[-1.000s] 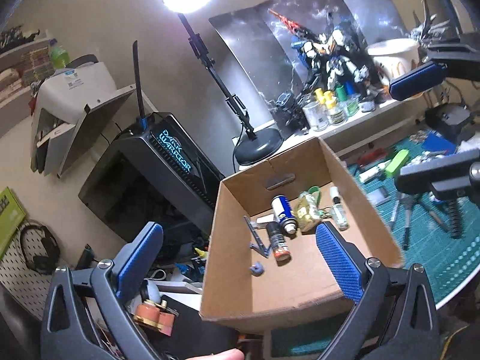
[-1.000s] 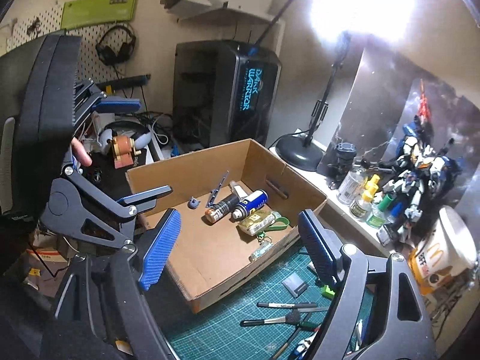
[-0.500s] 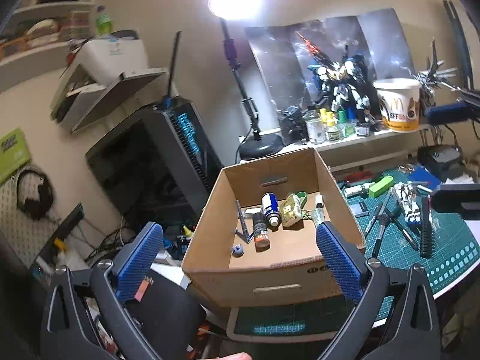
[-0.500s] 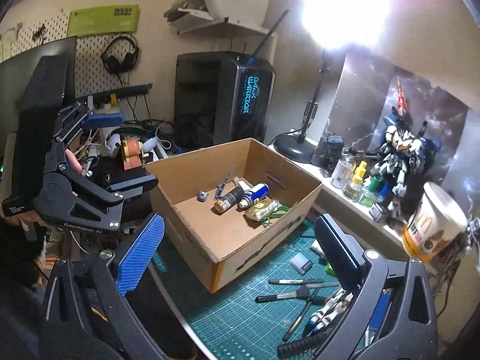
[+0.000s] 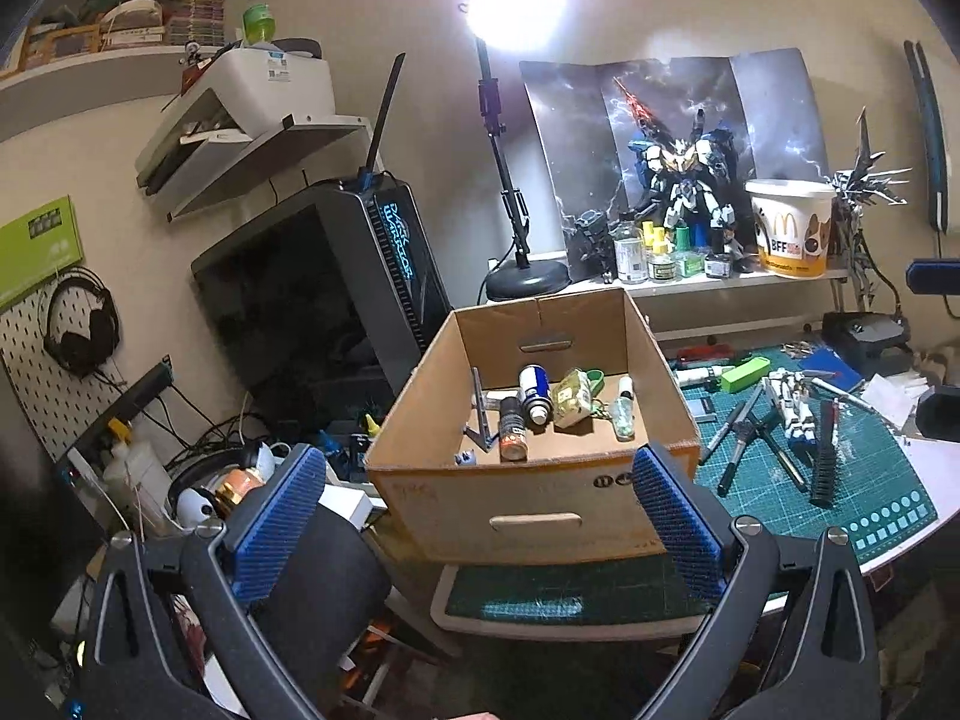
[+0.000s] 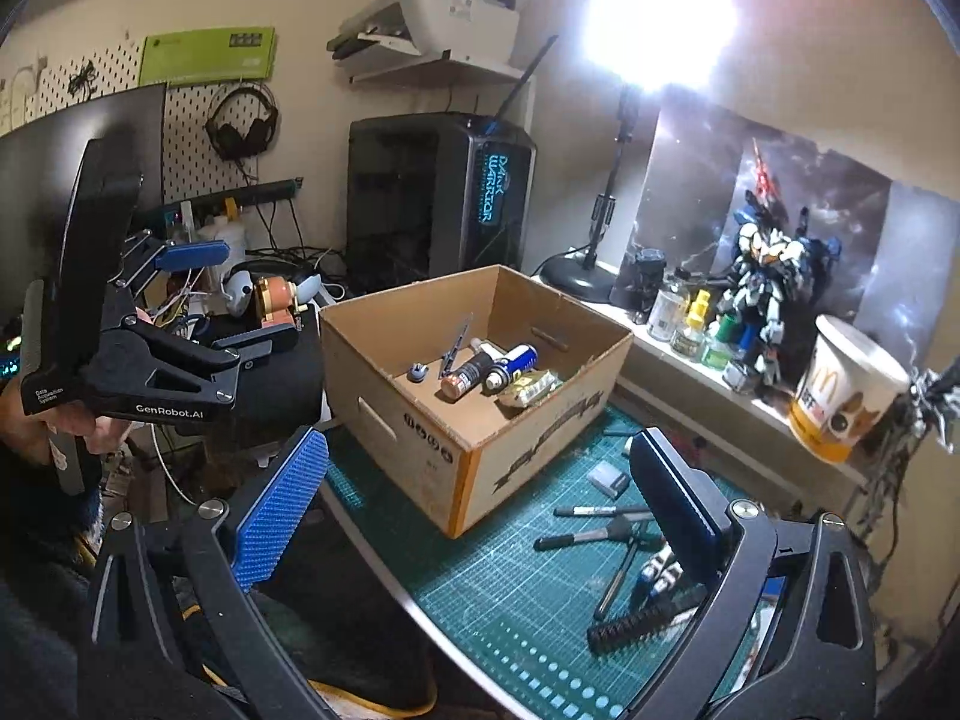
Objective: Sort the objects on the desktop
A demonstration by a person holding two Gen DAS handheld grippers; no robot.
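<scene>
Both jaws are spread with nothing held: left hand-held gripper (image 5: 480,516), right hand-held gripper (image 6: 480,516). Between picks, probably. Pens (image 6: 594,525) are left on the table's mat (image 6: 480,570) (tools too); one gets grabbed next for the cardboard box (image 6: 456,396) beyond.

A lit lamp (image 5: 516,0) stands beside a computer tower (image 5: 336,288), headphones (image 5: 81,324) on pegboard.

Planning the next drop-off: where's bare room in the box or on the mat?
Free: the cardboard box floor along its near wall, in front of the spray cans; the cutting mat strip between the box corner and the pens. Crowded: the box's back half, and the mat's right side with tools and the model robot.
</scene>
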